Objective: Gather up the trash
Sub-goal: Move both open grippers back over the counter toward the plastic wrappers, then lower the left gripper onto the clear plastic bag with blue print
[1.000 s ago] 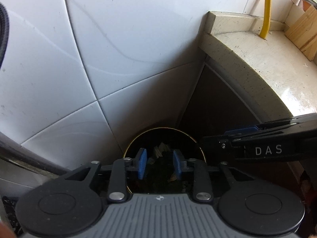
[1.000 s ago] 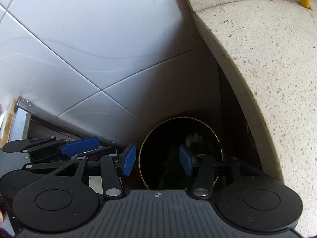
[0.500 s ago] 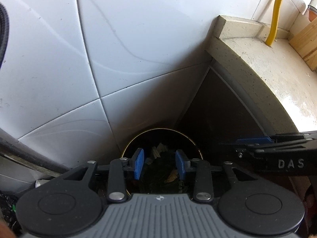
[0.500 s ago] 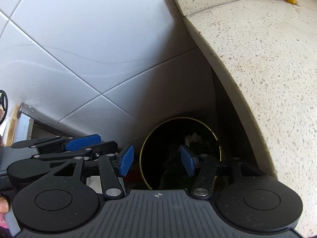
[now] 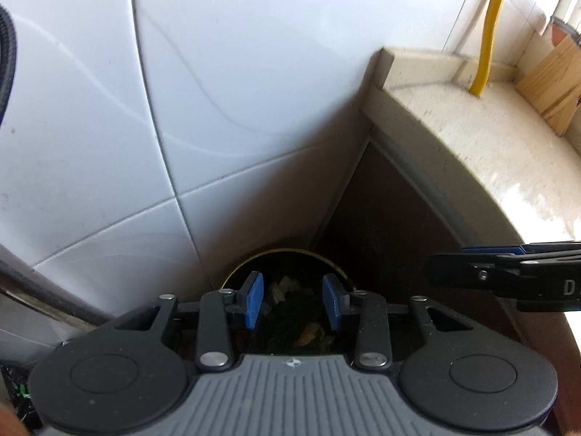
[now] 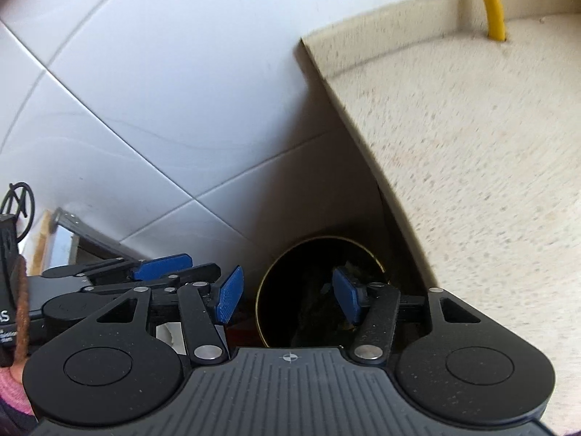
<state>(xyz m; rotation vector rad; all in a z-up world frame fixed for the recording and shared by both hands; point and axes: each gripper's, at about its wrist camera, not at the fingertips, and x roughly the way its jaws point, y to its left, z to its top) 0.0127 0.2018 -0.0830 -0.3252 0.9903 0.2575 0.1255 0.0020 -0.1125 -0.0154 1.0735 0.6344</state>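
A round dark bin with a thin gold rim (image 5: pixel 232 278) (image 6: pixel 261 290) stands on the floor in the corner between the white tiled wall and the counter. Scraps of pale and brown trash (image 5: pixel 308 332) lie inside it, dim in the right wrist view. My left gripper (image 5: pixel 292 301) hangs above the bin mouth, open, nothing between its blue pads. My right gripper (image 6: pixel 288 298) is also open and empty above the bin. Each gripper shows in the other's view: the right one (image 5: pixel 508 278) at the right edge, the left one (image 6: pixel 145 272) at the lower left.
A speckled beige counter (image 6: pixel 472 145) (image 5: pixel 472 123) curves along the right, with a yellow hose (image 5: pixel 488 36) (image 6: pixel 492 0) standing at its back. A wooden board (image 5: pixel 552 83) leans at the far right. White wall tiles (image 5: pixel 218 91) fill the left. A pink sleeve (image 6: pixel 14 392) shows bottom left.
Both grippers have lifted and drawn back from the bin, which now looks smaller and lower in each view. Both stay open and empty; more of the counter top shows.
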